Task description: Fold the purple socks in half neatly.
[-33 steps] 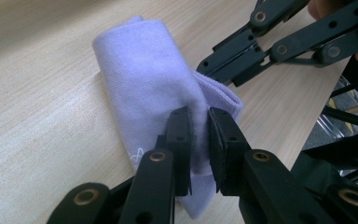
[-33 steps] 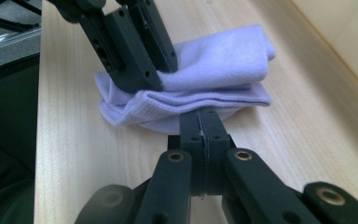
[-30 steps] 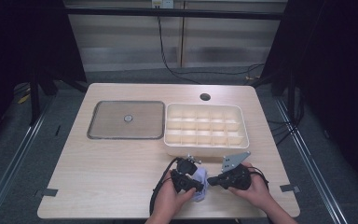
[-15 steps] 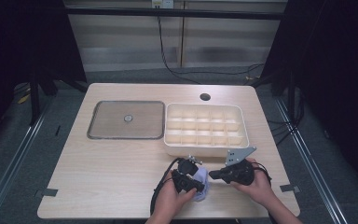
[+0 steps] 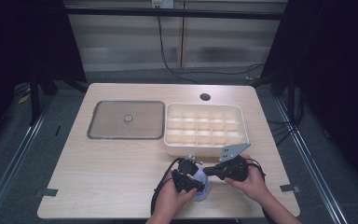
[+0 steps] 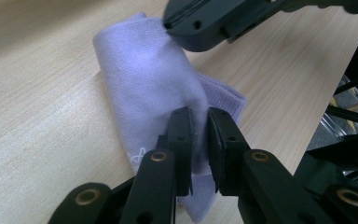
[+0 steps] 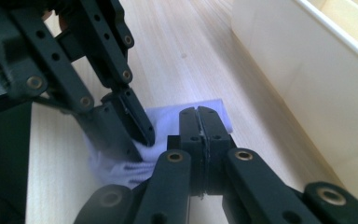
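A folded lavender cloth (image 5: 203, 190) (image 6: 144, 74) (image 7: 121, 170) lies on the wooden table near its front edge. My left gripper (image 5: 196, 183) (image 6: 198, 140) is shut on a raised fold of that cloth, which bunches between its black jaws. My right gripper (image 5: 208, 171) (image 7: 199, 122) comes in from the right with its jaws pressed together and nothing visible between them; it hovers just over the cloth's far end, close to the left gripper's jaws. In the left gripper view the right gripper (image 6: 223, 18) crosses the top. In the right gripper view the left gripper (image 7: 121, 123) stands at the left on the cloth.
A white compartment tray (image 5: 168, 127) (image 7: 279, 70) stands just behind the grippers, its front wall close to the right gripper. A flat grey lid with a centre knob (image 5: 126, 119) lies to its left. A cable hole (image 5: 205, 97) is at the table's back.
My right gripper has shifted slightly away from the front edge toward the white tray. The left gripper and the cloth have stayed put.
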The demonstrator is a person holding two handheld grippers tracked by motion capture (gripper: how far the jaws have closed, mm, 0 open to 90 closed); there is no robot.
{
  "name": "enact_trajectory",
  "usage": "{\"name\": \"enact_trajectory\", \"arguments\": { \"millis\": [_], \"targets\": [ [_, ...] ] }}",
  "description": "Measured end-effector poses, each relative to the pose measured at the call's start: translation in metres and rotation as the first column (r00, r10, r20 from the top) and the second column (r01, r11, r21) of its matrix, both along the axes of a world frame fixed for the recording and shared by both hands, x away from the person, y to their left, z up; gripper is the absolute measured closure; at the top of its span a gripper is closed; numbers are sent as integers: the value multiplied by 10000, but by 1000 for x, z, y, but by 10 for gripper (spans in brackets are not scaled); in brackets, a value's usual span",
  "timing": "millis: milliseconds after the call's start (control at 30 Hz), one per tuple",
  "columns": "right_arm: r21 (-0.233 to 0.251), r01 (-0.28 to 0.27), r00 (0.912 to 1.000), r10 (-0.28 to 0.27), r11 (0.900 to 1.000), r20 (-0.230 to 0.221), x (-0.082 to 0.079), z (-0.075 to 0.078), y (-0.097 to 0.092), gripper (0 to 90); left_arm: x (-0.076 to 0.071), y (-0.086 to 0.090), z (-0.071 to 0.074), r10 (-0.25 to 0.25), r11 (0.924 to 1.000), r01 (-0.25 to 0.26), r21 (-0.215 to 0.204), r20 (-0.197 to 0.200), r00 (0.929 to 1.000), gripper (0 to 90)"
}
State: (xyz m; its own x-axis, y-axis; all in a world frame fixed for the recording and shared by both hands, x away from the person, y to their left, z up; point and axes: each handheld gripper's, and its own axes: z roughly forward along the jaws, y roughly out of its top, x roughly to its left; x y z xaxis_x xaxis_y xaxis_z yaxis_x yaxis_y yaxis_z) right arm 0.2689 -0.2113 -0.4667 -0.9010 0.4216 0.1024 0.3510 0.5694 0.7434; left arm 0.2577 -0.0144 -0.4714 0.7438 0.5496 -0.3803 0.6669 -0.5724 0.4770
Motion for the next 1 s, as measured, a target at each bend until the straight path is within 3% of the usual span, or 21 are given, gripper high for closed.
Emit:
{"name": "enact_trajectory", "arguments": {
  "millis": [267,600,1000],
  "targets": [
    [-99,-70,10000,70,9999,64,3,-4,7,899,-1,-2,-1,25,10000,-25,-1,91,10000,801],
    [-381,46,9997,-56,9993,-250,6,-17,10,900,-2,-4,0,37,10000,-39,84,173,9998,800],
    [-232,149,9988,-159,9996,-454,9,-21,6,900,-4,-4,1,57,10000,-58,75,178,9998,784]
  ]
}}
